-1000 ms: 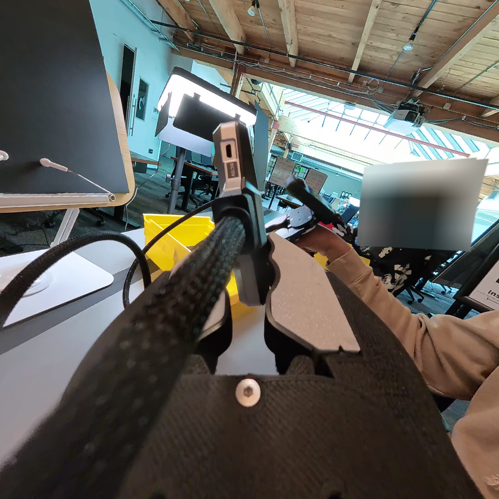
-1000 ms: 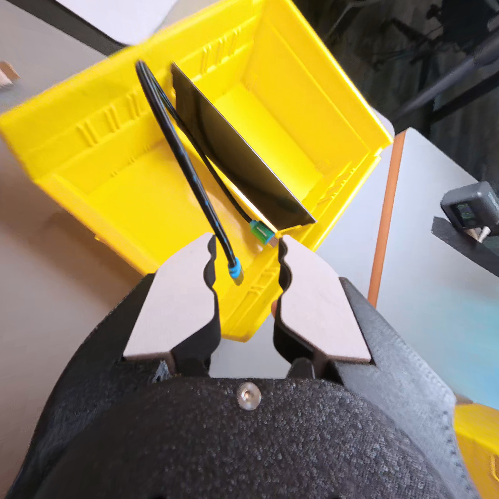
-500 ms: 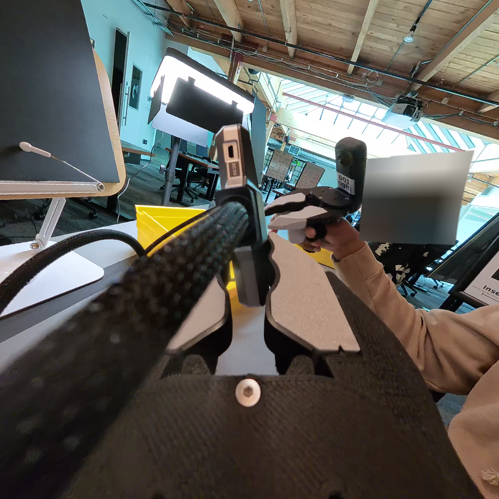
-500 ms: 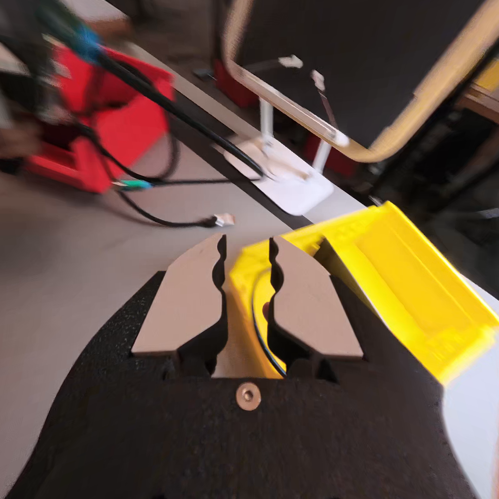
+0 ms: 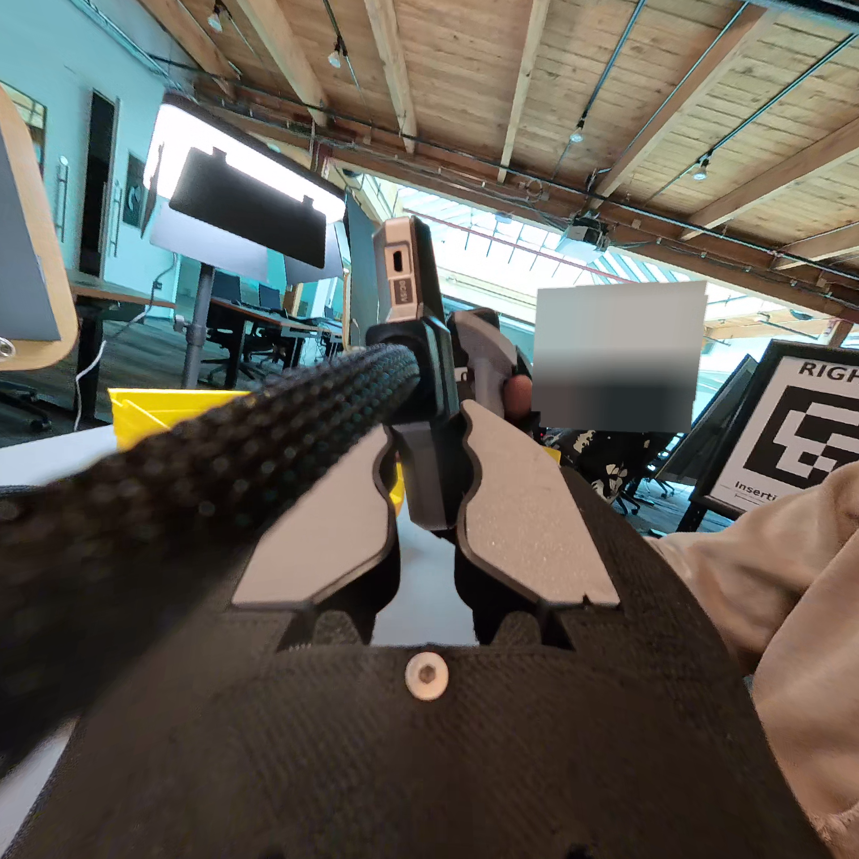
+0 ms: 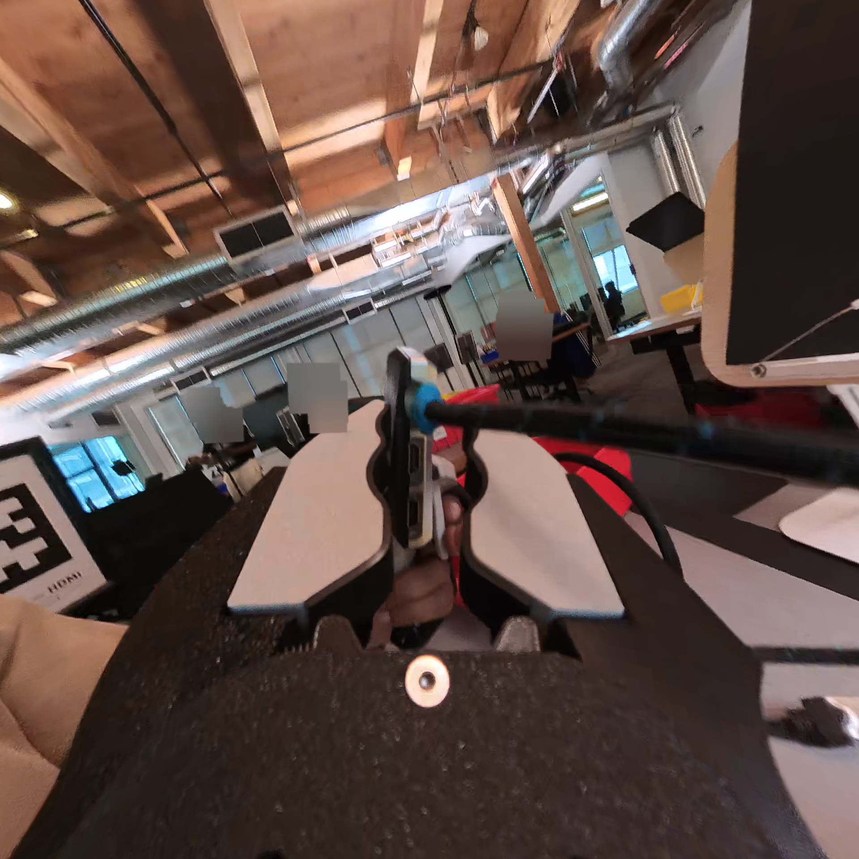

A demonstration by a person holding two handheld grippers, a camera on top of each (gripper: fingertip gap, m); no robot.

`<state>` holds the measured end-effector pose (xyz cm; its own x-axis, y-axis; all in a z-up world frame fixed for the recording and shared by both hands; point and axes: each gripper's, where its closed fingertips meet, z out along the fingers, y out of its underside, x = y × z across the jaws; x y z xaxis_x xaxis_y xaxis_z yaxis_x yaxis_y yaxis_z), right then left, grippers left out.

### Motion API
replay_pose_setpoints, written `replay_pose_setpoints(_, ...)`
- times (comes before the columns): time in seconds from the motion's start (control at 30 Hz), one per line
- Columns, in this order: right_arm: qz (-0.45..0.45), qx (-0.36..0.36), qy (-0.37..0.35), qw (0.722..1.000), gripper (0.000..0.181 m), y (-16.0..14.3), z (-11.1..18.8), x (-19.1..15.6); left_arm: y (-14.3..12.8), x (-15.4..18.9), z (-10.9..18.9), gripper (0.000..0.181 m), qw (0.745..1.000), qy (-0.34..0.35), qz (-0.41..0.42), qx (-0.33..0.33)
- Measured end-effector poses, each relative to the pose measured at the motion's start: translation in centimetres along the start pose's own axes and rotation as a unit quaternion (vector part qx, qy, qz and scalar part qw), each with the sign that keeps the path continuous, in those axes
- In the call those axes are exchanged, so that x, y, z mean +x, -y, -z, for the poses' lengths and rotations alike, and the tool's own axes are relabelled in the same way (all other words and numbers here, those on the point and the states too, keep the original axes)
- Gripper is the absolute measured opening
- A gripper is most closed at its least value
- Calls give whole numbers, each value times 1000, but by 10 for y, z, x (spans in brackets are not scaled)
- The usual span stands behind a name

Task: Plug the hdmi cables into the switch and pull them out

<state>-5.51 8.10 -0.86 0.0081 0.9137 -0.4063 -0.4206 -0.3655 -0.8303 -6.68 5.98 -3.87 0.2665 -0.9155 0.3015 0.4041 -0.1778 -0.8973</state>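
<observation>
Grey table beneath a timber-beamed ceiling, yellow bin behind.

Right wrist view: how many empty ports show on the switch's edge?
2. Both sit on the switch below the blue-collared plug: the upper port just under it, the lower port near the bottom end. Other faces are hidden.

A small printed label sits on the switch end face. Two signboards carry block-pattern markers with printed captions.
</observation>
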Motion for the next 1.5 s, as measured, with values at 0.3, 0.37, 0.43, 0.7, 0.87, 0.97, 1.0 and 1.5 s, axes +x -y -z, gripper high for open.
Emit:
replay_pose_setpoints(0.3, 43, -36, 0, 998, 11, 1, 10, 3, -26, -3, -6, 24, 991, -35, 113, -68)
replay_pose_setpoints(0.37, 53, -25, 2, 998, 11, 11, 16, 4, -37, 0, -3, 27, 982, -53, 140, -118)
replay_pose_setpoints(0.43, 60, -7, -15, 998, 12, 27, 27, 12, -52, 9, 1, 23, 970, -81, 149, -174)
replay_pose_setpoints(0.7, 117, -15, -47, 992, 11, 61, 67, 27, -42, 44, -8, 22, 969, -117, 83, -203)
replay_pose_setpoints(0.87, 120, -67, 14, 990, 11, 34, 54, 13, -1, 23, 8, 27, 985, 9, -34, -170)
replay_pose_setpoints(0.97, 113, -87, 69, 987, 11, 12, 41, -4, -7, 4, 15, 40, 977, 59, -59, -197)
replay_pose_setpoints(1.0, 113, -93, 87, 985, 11, 4, 37, -10, -14, 3, 15, 45, 973, 58, -62, -214)
replay_pose_setpoints(1.5, 153, -211, 139, 955, 12, -50, 33, -24, -64, 21, 12, 22, 940, -16, -70, -333)
